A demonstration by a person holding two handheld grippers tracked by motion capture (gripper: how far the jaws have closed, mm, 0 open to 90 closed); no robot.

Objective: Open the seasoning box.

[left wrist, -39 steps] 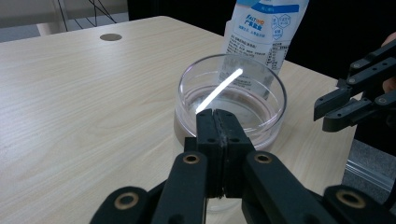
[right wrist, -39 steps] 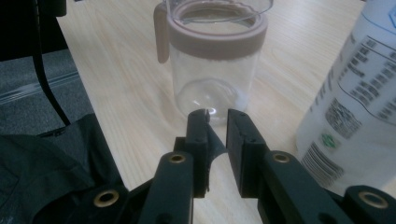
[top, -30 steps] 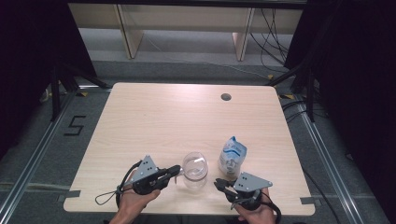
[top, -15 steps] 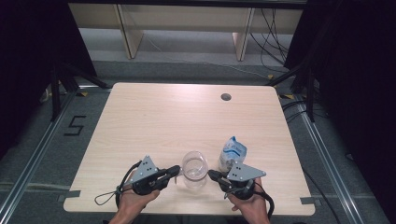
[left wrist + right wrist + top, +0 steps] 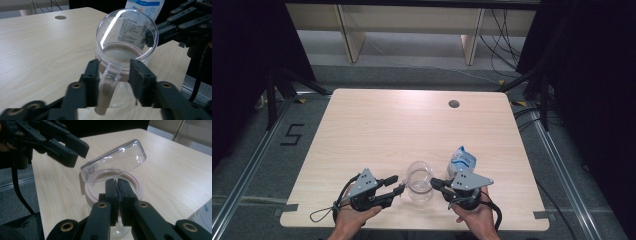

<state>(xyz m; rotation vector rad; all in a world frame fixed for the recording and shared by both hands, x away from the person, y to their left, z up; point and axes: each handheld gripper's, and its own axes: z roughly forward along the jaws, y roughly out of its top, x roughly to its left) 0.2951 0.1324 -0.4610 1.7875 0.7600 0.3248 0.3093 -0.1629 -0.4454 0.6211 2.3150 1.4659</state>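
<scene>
Both tongs sit at the near edge of the table (image 5: 362, 125), one on each side of a clear jar (image 5: 419, 181) with a hinged lid. On the left, the left gripper (image 5: 398, 185) has just been opening — its jaws now stand apart on either side of the jar's small clear hinge tab (image 5: 113, 72), pads off it. On the right, the right gripper (image 5: 435, 183) has its jaws pressed together, tips just at the jar's pale rim (image 5: 113, 179); I cannot tell whether they pinch the rim. Between them the jar stands upright with its clear lid (image 5: 114, 160) tilted up and open. A blue-and-white pouch (image 5: 461, 161) stands just right of the jar, a little farther off.
</scene>
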